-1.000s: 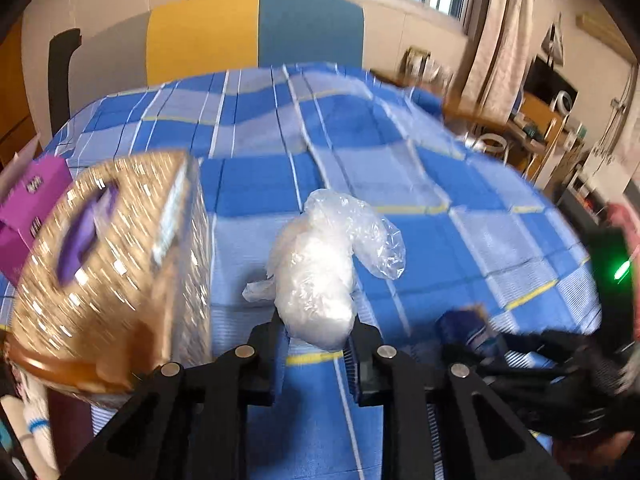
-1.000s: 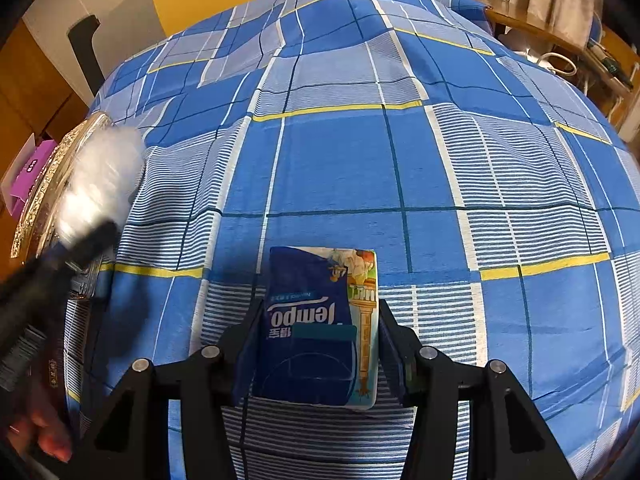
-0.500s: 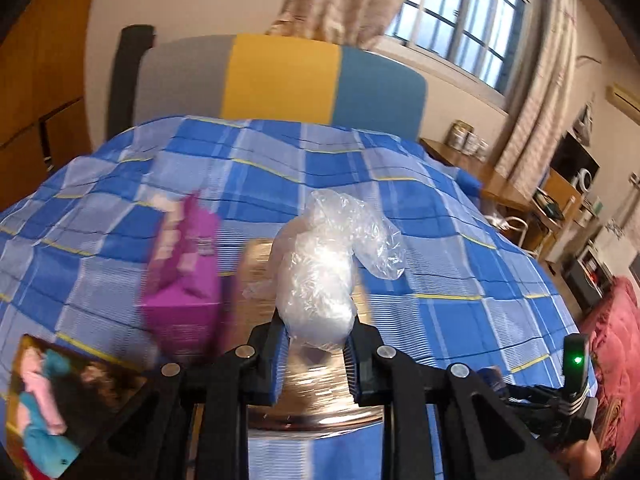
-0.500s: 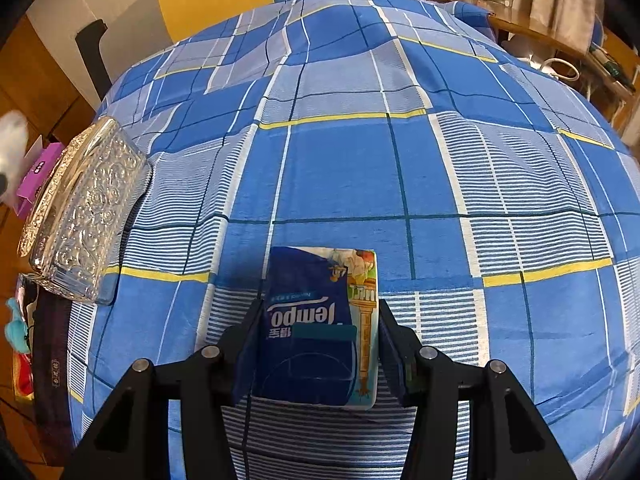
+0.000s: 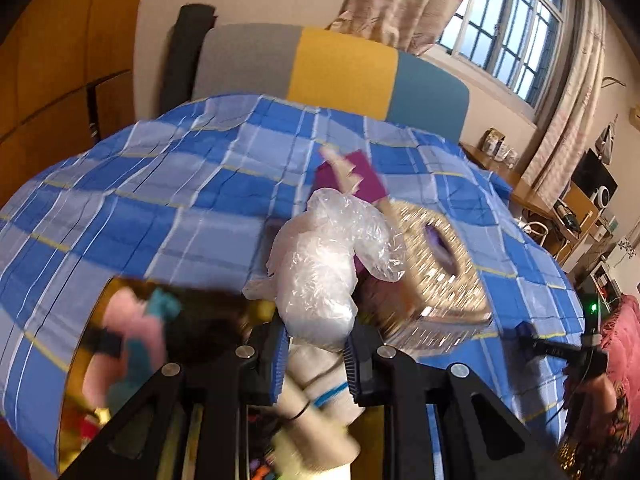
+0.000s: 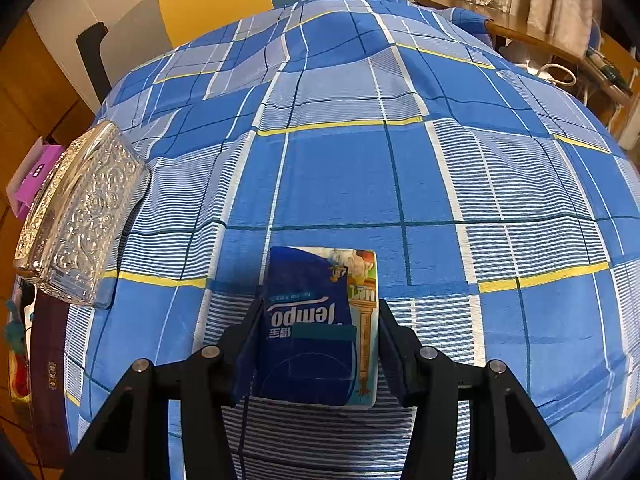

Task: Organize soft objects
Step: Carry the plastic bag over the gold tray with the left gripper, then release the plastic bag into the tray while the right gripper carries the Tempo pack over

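Note:
My left gripper point(image 5: 316, 344) is shut on a white soft bundle in a crinkled clear plastic bag point(image 5: 320, 272), which sticks up out of the jaws. It hangs over the bed's left edge, above an open container with pink and teal soft toys point(image 5: 132, 320) and white socks with blue stripes point(image 5: 320, 392); this part is blurred. My right gripper point(image 6: 318, 336) is shut on a blue Tempo tissue pack point(image 6: 320, 320), its pads against the pack's two long sides, low over the blue checked bedspread point(image 6: 400, 180).
An ornate metallic tissue box point(image 6: 80, 216) lies at the bed's left edge, with a purple box point(image 6: 36, 168) behind it. Both show in the left wrist view as tissue box point(image 5: 436, 272) and purple box point(image 5: 352, 180). A padded headboard point(image 5: 340, 68) stands at the far end.
The left gripper has swung left with the bagged bundle, off the bed's middle to over the toy container. It has left the right wrist view. The right gripper and tissue pack stayed still.

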A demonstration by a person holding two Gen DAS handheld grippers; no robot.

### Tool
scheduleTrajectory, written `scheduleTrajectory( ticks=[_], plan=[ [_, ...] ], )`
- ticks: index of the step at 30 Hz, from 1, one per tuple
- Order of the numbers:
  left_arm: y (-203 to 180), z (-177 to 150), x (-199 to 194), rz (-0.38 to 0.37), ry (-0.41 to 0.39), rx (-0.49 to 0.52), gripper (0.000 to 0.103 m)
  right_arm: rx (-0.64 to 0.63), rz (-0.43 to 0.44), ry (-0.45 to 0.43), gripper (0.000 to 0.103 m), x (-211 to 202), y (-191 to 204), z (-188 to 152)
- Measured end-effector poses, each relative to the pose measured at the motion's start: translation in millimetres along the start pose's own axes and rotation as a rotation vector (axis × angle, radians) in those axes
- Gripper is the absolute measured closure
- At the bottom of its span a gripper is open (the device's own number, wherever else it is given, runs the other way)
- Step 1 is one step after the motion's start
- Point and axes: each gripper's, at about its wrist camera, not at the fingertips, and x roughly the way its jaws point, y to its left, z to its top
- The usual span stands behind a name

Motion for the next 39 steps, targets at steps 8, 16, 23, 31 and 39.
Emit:
scheduleTrajectory(
  ticks=[8, 16, 23, 31, 39],
  plan=[
    [21.4, -56.1, -19.4, -0.009, 0.085, 0.003, 0.080, 0.003, -0.011, 0.008, 0.050, 2.5, -1.4, -0.1],
    [4.5, -96.8, -25.4, -0.025, 0.145, 0.067, 0.079, 0.002, -0.012, 0.008, 0.050, 2.5, -1.7, -0.8],
    [-6.5, -120.7, -17.7, 0.079, 0.219, 0.164, 0.068, -0.001, -0.004, 0.001, 0.050, -0.1, -0.6, -1.3],
    [5.5, -119.6, -36.4, 0.093, 0.184, 0.140, 0.052, -0.032, 0.036, -0.124, 0.050, -24.6, 9.1, 0.4],
    [29.5, -114.0, -68.6, 0.061, 0.104, 0.094, 0.038, -0.086, 0.120, -0.263, 0.050, -78.1, 57.1, 0.9]
  ],
)
